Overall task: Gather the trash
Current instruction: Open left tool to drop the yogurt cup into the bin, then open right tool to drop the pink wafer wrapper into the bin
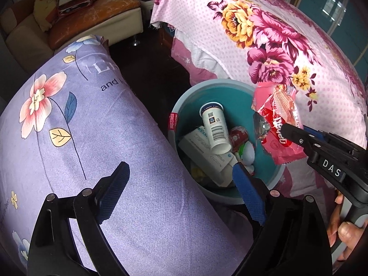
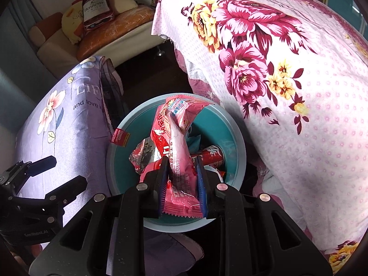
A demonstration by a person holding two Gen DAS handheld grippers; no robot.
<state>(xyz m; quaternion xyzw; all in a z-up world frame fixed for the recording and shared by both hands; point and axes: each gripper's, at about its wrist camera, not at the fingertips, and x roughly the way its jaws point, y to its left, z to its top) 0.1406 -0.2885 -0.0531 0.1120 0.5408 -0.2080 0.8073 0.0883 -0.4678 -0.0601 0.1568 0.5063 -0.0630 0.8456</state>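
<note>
A teal bin (image 1: 207, 85) stands on the dark floor between two fabric-covered pieces of furniture. Inside lie a white paper cup (image 1: 216, 128), a white box (image 1: 202, 154) and a red can (image 1: 239, 135). My right gripper (image 2: 181, 168) is shut on a pink snack wrapper (image 2: 181, 138) and holds it right over the bin's (image 2: 240, 151) opening. In the left wrist view the wrapper (image 1: 280, 126) hangs by the bin's right rim. My left gripper (image 1: 179, 179) is open and empty, over the bin's near-left rim and the purple fabric.
A purple flowered cushion (image 1: 80, 138) presses against the bin's left side. A pink flowered bedcover (image 1: 287, 46) rises on its right. A sofa (image 1: 92, 18) with pillows stands at the back. A red label (image 1: 173, 120) hangs on the bin's rim. A hand (image 1: 342, 232) grips the right tool.
</note>
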